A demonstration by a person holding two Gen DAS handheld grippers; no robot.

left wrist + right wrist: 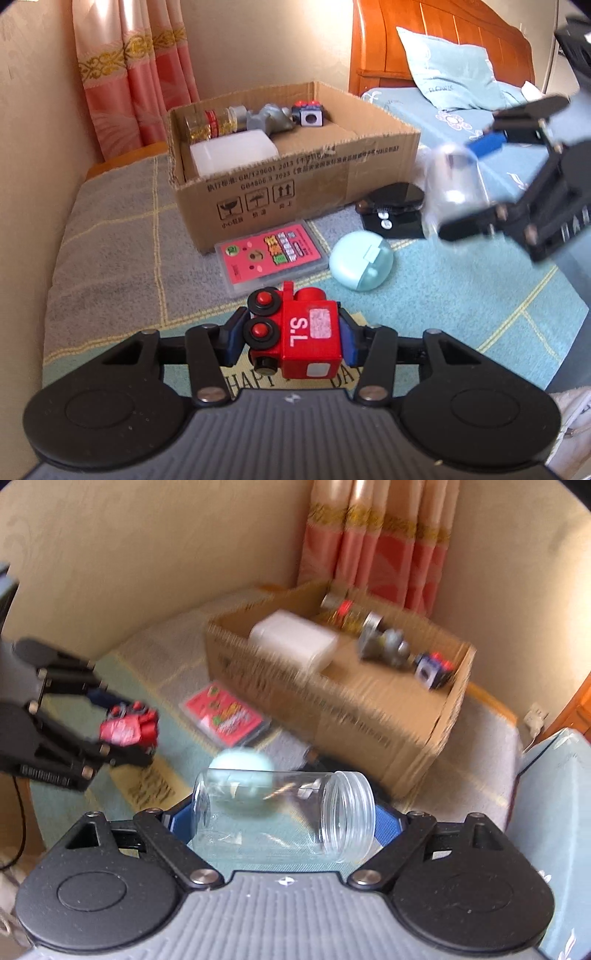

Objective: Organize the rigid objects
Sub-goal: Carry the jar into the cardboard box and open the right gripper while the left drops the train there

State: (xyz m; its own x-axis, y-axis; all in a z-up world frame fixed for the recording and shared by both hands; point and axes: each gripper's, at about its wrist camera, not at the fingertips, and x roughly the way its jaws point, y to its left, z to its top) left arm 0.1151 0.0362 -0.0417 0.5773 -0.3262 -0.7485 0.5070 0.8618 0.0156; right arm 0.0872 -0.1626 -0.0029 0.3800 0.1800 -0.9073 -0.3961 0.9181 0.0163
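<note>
In the left wrist view, the left gripper [291,338] is clamped narrowly on a red toy train [295,332] above the mat's near edge, while the right wrist view shows the right gripper [284,821], spread wide, pinching a clear plastic jar [284,812] lengthwise, raised off the mat near the cardboard box [332,701].

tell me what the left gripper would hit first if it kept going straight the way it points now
Probably the pink card case lying flat on the mat, just ahead of the left gripper and the red toy train it holds. The cardboard box lies beyond. Depth is uncertain.
</note>
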